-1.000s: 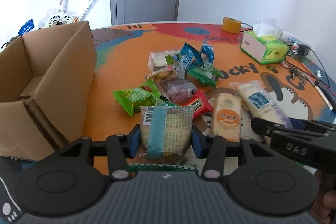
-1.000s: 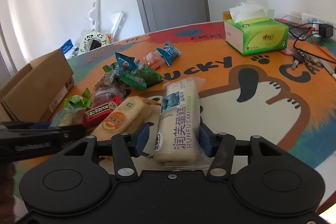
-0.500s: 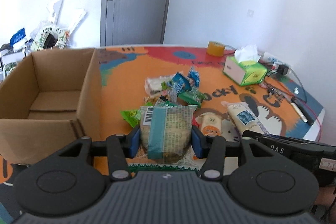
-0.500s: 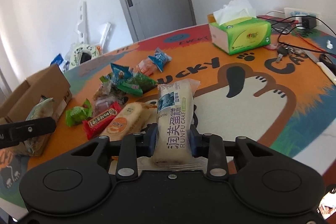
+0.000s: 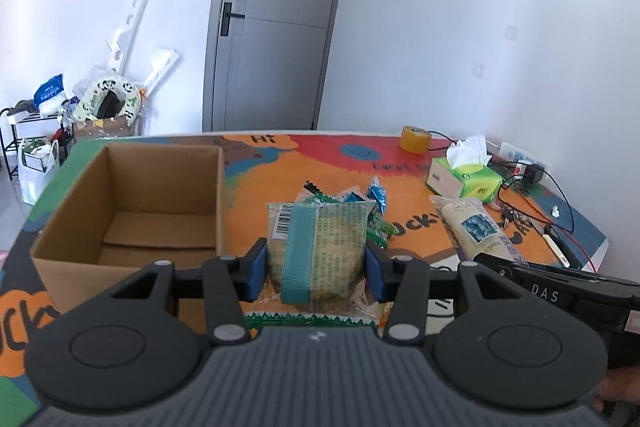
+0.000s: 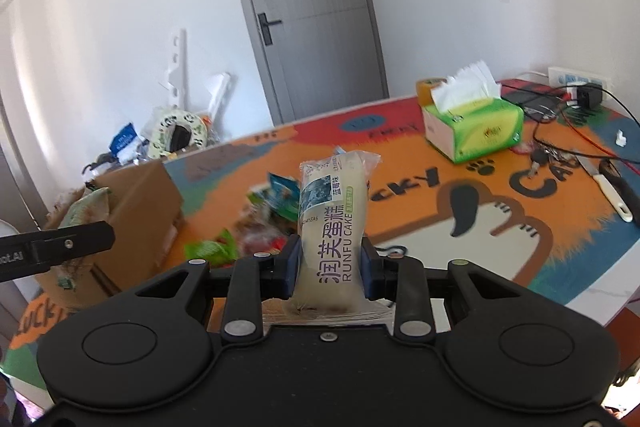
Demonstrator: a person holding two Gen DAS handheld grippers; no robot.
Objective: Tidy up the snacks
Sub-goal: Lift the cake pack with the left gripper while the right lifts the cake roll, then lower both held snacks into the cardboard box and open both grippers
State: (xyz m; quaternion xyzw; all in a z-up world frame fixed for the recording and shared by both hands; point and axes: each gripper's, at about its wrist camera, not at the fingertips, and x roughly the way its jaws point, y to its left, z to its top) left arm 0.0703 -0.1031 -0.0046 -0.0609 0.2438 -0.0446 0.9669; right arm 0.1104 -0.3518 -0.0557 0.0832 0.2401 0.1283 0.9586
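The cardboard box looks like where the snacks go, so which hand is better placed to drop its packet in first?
Probably the left. The left gripper holds its cracker packet right beside the open cardboard box. The right gripper, shut on the cake packet, sits farther away, with the left gripper between it and the box.

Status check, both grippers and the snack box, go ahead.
Left gripper shut on teal-banded snack pack. Right gripper shut on Runfu cake. Cardboard box open, nothing visible inside, nothing blocking it.
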